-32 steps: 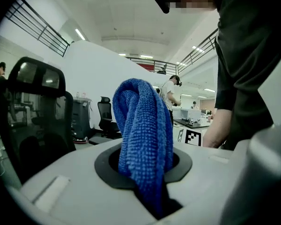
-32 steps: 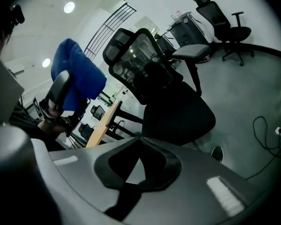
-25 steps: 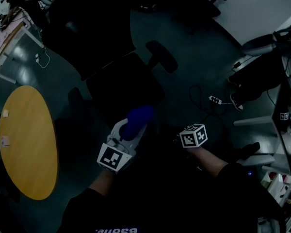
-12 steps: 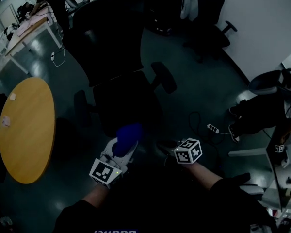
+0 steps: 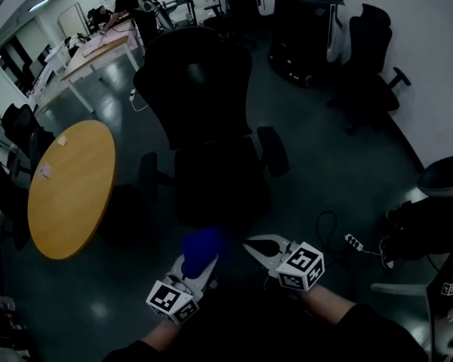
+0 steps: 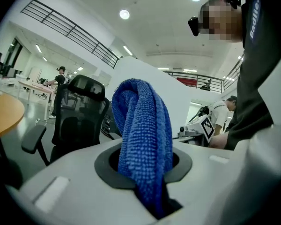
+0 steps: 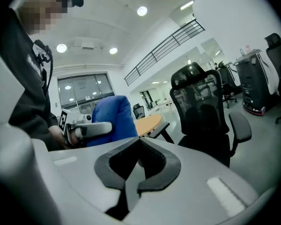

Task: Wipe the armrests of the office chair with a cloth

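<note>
**Cloth Up, Armrests Not Yet Touched**

The black office chair fills the centre of the frame with its seat turned toward the person, so both armrests look reachable. At lower centre the left gripper pinches a bunched blue cloth, held short of the chair, probably ready for wiping. Just beside it the right gripper is pressed together on nothing.

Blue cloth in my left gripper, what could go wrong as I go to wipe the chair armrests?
The blue cloth stands bunched up from the left gripper, so dragging it along an armrest might pull it loose. The round table seems close beside that armrest, so the gripper could knock it.
</note>
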A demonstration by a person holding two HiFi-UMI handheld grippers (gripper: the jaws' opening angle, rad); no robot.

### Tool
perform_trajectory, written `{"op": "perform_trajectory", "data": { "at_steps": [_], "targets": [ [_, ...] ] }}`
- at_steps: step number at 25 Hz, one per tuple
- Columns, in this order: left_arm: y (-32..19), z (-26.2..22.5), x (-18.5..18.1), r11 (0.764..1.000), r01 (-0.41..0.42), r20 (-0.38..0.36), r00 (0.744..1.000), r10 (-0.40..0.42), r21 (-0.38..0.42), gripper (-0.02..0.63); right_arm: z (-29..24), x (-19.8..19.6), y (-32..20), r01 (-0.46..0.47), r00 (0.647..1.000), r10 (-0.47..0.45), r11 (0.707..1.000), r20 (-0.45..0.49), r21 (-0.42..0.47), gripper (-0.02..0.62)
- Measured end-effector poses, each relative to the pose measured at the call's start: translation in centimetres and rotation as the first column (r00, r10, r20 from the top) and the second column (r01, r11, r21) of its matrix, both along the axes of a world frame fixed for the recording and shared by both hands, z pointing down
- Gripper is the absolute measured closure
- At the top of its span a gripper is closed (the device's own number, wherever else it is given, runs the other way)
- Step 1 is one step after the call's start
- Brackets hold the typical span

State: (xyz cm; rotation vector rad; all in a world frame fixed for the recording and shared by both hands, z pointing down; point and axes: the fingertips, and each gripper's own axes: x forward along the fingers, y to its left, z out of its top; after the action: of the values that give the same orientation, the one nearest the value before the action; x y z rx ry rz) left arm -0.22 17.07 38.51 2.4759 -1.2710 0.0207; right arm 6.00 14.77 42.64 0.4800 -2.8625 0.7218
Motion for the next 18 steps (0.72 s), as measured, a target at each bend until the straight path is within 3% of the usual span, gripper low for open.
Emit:
{"op": "perform_trajectory", "data": {
  "at_steps": [3,9,18],
  "targets": [
    [0.7,-0.8,0.8,1.0,0.013,0.006,1.0,-0.013,-0.016,0.5,-2.0,-0.2,0.1,-0.003,0.999,0.0,0.998,0.04,0.06,0.591],
    [1.3,-3.5,-0.3,0.998,-0.021,0.017,1.0,0.02,0.064,0.5,-6.6,-1.8,1.9,-0.033,0.997,0.018,0.981,0.077,0.193,0.591],
    [2.2,-5.4,-3.1,0.986,-0.103,0.031,0.995,0.1,0.134,0.5,-8.1,-5.6,3.1,-0.068,0.997,0.056,0.964,0.053,0.258,0.592]
  ]
}}
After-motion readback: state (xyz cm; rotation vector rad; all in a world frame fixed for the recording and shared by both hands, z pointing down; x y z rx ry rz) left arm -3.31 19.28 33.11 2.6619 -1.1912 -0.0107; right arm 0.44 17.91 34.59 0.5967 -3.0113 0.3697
